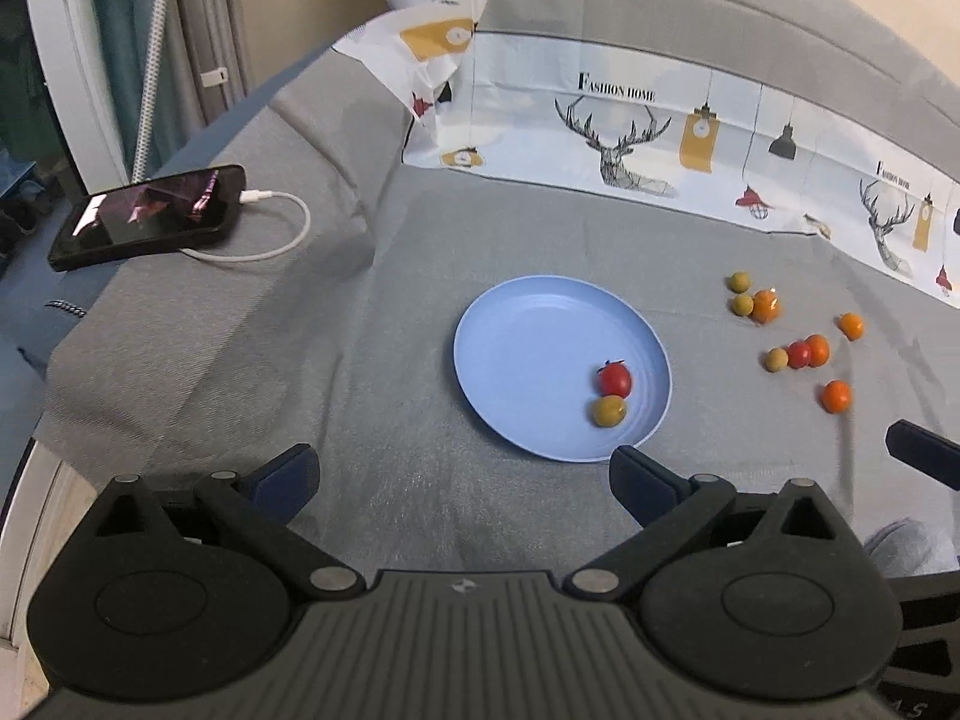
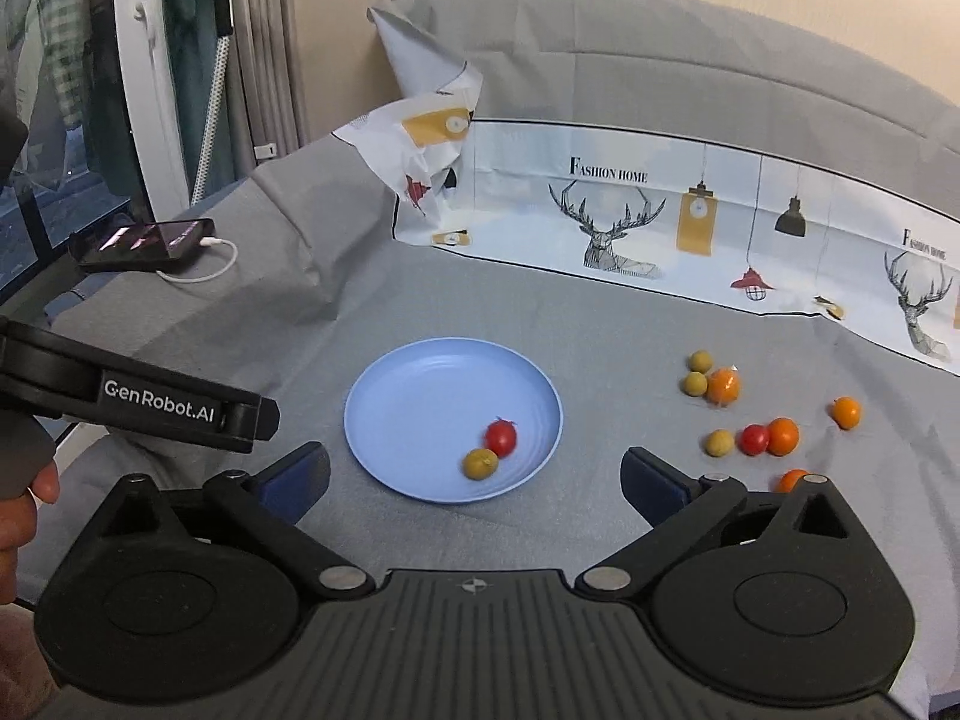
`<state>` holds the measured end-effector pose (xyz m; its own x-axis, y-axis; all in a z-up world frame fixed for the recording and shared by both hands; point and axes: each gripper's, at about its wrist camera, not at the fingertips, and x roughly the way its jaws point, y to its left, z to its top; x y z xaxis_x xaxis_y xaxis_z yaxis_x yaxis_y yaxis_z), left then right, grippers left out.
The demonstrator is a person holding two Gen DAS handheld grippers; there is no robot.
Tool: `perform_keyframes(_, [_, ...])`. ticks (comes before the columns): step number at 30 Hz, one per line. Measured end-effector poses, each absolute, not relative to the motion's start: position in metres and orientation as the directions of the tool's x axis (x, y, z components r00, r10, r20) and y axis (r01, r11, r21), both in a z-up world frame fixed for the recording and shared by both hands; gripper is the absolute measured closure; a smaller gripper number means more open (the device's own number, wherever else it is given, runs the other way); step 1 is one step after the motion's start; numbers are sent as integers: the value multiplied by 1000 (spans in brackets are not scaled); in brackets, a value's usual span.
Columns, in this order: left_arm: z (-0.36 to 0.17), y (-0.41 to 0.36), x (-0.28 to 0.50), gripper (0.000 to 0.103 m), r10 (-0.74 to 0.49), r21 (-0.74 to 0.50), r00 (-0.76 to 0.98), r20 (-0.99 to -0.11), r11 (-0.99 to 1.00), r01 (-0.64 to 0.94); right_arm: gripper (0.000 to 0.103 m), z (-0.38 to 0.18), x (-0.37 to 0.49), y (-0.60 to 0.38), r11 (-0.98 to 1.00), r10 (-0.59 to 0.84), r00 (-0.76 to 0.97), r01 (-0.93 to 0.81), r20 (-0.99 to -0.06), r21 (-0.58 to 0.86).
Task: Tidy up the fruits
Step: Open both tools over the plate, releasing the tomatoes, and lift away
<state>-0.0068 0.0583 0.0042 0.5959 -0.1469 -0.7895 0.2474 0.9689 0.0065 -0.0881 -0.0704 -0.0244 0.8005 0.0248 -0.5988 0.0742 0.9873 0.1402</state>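
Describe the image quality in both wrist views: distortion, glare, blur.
Left wrist view: strong fisheye bend curves the printed cloth; pink glare on the phone screen; blue plate sharp. Right wrist view: same barrel curve, dark corners; one orange fruit slightly smeared; soft, even light, faint shadows.

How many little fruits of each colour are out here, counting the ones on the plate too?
Red: 2, one on the blue plate at, one on the cloth
Orange: 4, all on the cloth
Yellow-green: 4, one on the plate, three on the cloth
Total: 10
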Motion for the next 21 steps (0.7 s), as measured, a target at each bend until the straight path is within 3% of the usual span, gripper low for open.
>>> perform_keyframes(21, [20, 54, -37, 0, -148, 36, 641, -753, 964, 264, 1, -10, -124, -73, 983, 3, 843, 97, -538, 156])
